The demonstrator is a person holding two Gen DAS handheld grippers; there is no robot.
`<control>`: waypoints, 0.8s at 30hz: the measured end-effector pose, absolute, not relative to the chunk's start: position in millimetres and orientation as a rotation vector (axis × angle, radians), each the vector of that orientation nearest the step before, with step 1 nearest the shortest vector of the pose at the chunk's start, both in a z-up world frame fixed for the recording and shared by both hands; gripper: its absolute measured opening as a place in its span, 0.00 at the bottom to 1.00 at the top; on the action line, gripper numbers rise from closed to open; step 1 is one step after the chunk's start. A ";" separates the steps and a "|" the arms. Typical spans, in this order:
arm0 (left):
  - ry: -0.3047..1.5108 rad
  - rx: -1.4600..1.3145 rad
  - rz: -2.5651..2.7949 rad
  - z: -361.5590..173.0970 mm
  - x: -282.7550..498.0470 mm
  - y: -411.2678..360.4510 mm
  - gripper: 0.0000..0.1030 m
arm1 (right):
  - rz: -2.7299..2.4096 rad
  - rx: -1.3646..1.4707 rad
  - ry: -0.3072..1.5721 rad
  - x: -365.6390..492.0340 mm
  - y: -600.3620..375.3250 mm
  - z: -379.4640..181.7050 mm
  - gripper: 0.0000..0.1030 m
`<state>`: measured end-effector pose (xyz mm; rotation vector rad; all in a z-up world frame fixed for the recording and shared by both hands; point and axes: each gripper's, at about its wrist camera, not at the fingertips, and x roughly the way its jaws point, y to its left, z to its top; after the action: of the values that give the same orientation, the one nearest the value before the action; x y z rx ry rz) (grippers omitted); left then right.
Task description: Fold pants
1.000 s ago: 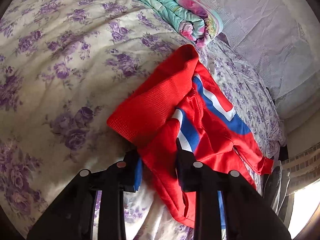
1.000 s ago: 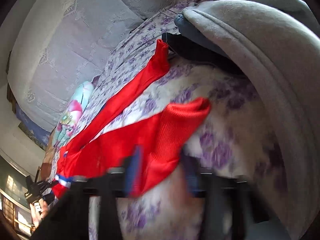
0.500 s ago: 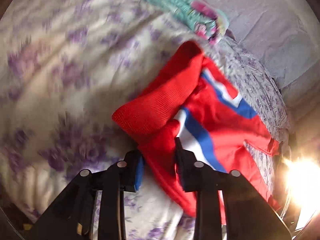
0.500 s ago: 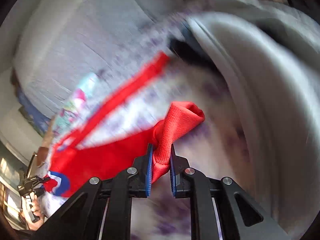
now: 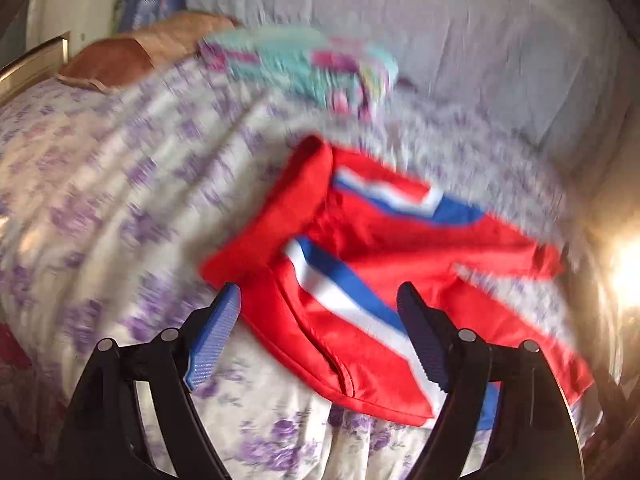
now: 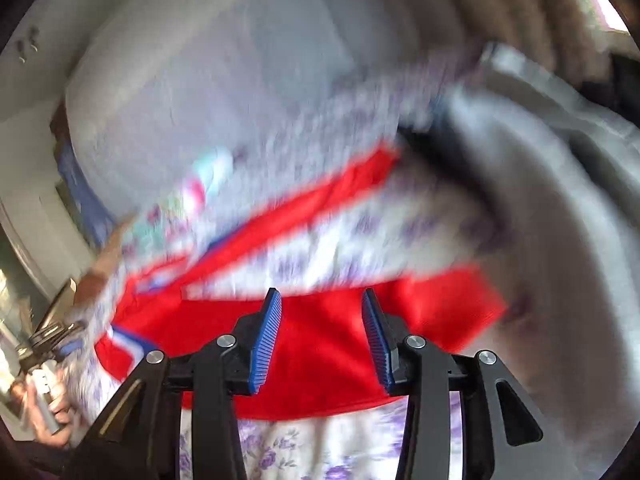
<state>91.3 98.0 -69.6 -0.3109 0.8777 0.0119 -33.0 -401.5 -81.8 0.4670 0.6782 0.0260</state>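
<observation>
Red pants with blue and white side stripes lie spread on a floral bedsheet. In the left wrist view my left gripper hovers over the waist end, its jaws opening wide, pads off the cloth. In the right wrist view the pants show a red leg and cuff lying flat. My right gripper is above that leg with its jaws opening; the fabric lies below them and the blue pads do not press it. Both views are motion-blurred.
A folded turquoise floral quilt and a brown pillow lie at the bed's far side. A grey blanket is heaped to the right, with a dark garment beside it. A padded pale headboard stands behind.
Both grippers held red fabric half a second ago; both have let go and pulled up and back. The pants' leg cuff now lies flat on the sheet.
</observation>
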 end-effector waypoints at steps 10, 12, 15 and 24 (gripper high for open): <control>0.881 -0.258 -0.008 -32.8 119.1 115.3 0.91 | 0.164 0.244 0.692 32.3 -365.3 -23.5 0.48; 0.848 -0.249 0.011 -17.3 144.1 126.8 0.94 | 0.283 0.157 0.676 73.8 -341.1 3.0 0.52; 0.893 -0.177 0.034 -21.0 217.8 144.9 0.94 | 0.424 0.027 0.695 157.9 -297.3 18.4 0.68; 1.094 -0.105 -0.020 -86.5 327.4 151.0 0.94 | 0.451 -0.216 0.809 336.0 -237.7 -50.1 0.85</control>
<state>327.4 151.0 -86.5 -0.1052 1.0939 -0.0201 336.0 -237.7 -50.1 -0.2160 0.8093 0.4512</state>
